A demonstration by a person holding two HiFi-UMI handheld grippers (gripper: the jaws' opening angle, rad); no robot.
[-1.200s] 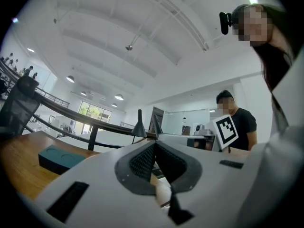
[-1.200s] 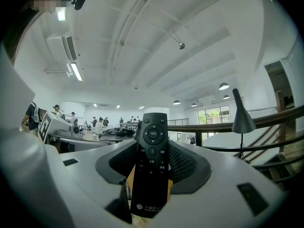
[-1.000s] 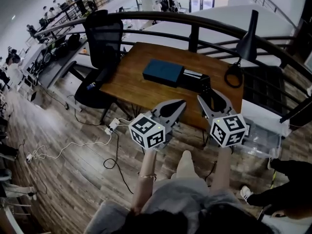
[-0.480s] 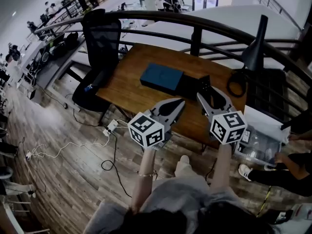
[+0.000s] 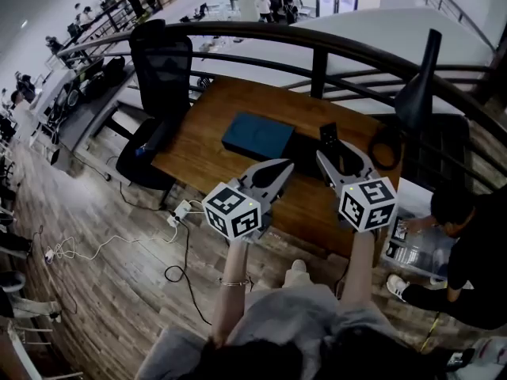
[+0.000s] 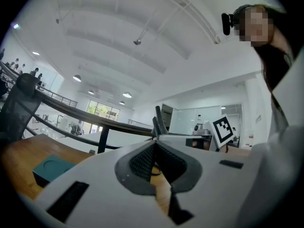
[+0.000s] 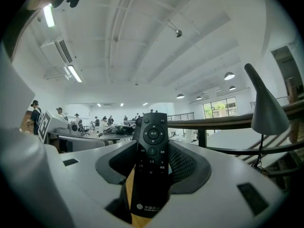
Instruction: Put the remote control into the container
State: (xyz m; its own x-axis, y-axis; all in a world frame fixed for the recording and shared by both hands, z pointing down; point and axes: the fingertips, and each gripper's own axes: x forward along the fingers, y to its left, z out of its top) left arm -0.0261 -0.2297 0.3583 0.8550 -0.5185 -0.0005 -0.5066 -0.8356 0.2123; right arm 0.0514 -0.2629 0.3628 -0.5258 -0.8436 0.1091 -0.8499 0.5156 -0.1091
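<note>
Right, writing first: remote control (image 7: 151, 165) has a white logo and a line of small print at its bottom end, too small to read. Its keys carry small characters, also not legible. Marker cubes show black-and-white squares only, no text.

Right hand-held gripper (image 5: 339, 158) is pinching the remote control between its pads. The remote stands upright, key end up, and sticks out past the jaw tips at 12 o'clock. Logo end sits down in the jaw throat.

Left hand-held gripper (image 5: 273, 172) has its jaws pressed together at the tips, nothing between them.

Container (image 5: 257, 135) is a flat teal box lying on the wooden tabletop (image 5: 207, 155), at about 10 o'clock from the remote and apart from it. A dark object I can't identify sits just beside the container at its 3 o'clock.

Both grippers hover over the near tabletop edge. Bare wood is open at 7 o'clock of the container. Black lamp (image 5: 418, 85) stands at the 2 o'clock corner, office chair (image 5: 158, 70) at the 10 o'clock side, and a railing (image 5: 317, 38) runs behind the far edge. A person (image 5: 467, 252) crouches on the floor at 4 o'clock.
</note>
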